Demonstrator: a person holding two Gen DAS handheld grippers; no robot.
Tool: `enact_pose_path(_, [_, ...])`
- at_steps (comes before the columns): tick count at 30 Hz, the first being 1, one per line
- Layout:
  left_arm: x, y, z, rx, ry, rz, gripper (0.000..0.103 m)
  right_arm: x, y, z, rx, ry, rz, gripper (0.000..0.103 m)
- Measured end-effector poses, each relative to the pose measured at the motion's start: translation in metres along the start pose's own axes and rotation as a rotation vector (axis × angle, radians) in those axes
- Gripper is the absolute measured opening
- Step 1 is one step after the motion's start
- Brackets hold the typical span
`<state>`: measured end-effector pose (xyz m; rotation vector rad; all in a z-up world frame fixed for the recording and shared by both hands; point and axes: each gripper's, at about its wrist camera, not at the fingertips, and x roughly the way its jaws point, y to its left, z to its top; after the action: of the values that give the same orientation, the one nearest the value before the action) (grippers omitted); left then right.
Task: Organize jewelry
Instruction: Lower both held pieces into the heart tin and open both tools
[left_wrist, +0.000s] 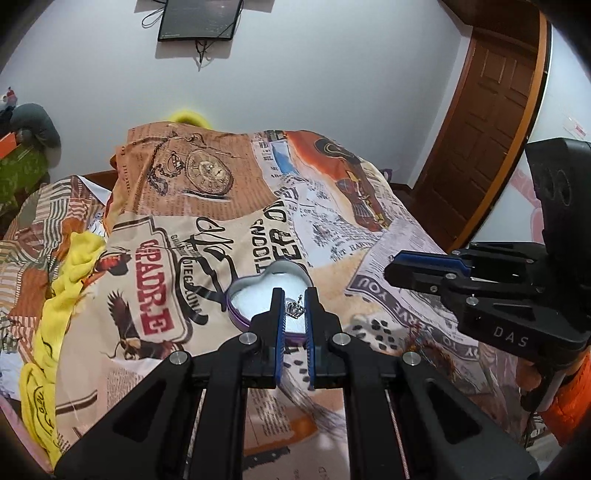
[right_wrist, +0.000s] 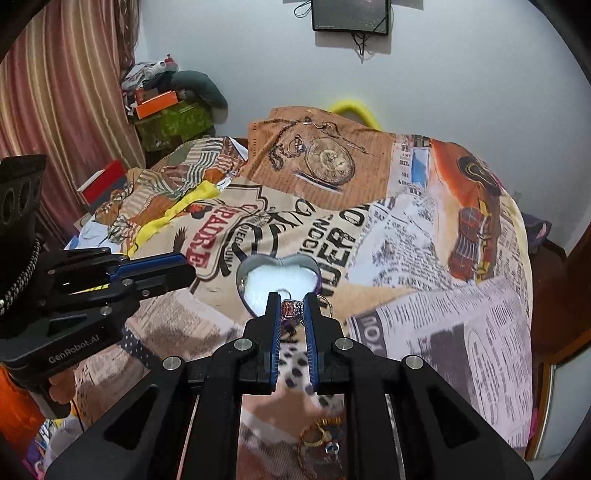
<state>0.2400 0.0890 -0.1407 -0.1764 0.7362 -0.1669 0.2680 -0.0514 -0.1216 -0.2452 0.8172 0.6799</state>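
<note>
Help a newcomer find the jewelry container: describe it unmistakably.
On the newspaper-print bedspread, look near the big black lettering. There sits the heart-shaped metal tin with purple sides and white lining. Nothing else there is heart-shaped, and it lies just beyond the right gripper.

Two grippers: the left gripper (left_wrist: 294, 301) and the right gripper (right_wrist: 292, 303). One heart-shaped tin (right_wrist: 258, 266), one crown ring (left_wrist: 295, 309), one red-stoned ring (right_wrist: 291, 308). One gold chain (right_wrist: 317, 437) lies on one printed blanket (right_wrist: 424, 236)

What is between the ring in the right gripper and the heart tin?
Nothing visible. The ring sits pinched in the right gripper just short of the heart tin's open near rim; the left gripper hangs off to one side.
</note>
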Motion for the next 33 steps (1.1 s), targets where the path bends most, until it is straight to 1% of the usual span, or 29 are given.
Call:
enact_pose_path(7, [0.015,0.006,0.007,0.012,0.006,0.012,0.008,0.020,-0.001,0.013,0.016,0.015,0.020,0.011])
enact_pose_path(12, [0.035,0.013,0.009,0.010,0.031,0.021,0.008,0.037,-0.001,0.021,0.032,0.043,0.028,0.011])
enact_pose_path(16, [0.055,0.021,0.008,-0.005,0.066,0.018,0.008,0.054,-0.002,0.026,0.043,0.078,0.039,0.011])
enact_pose_path(19, [0.069,0.027,0.006,-0.020,0.096,0.002,0.008,0.065,-0.002,0.028,0.054,0.105,0.050,0.011])
enact_pose_path(25, [0.093,0.031,0.000,-0.025,0.142,0.000,0.008,0.087,-0.009,0.029,0.109,0.166,0.085,0.011])
enact_pose_path(33, [0.109,0.032,-0.006,-0.012,0.175,0.016,0.008,0.113,-0.016,0.027,0.152,0.237,0.102,0.011])
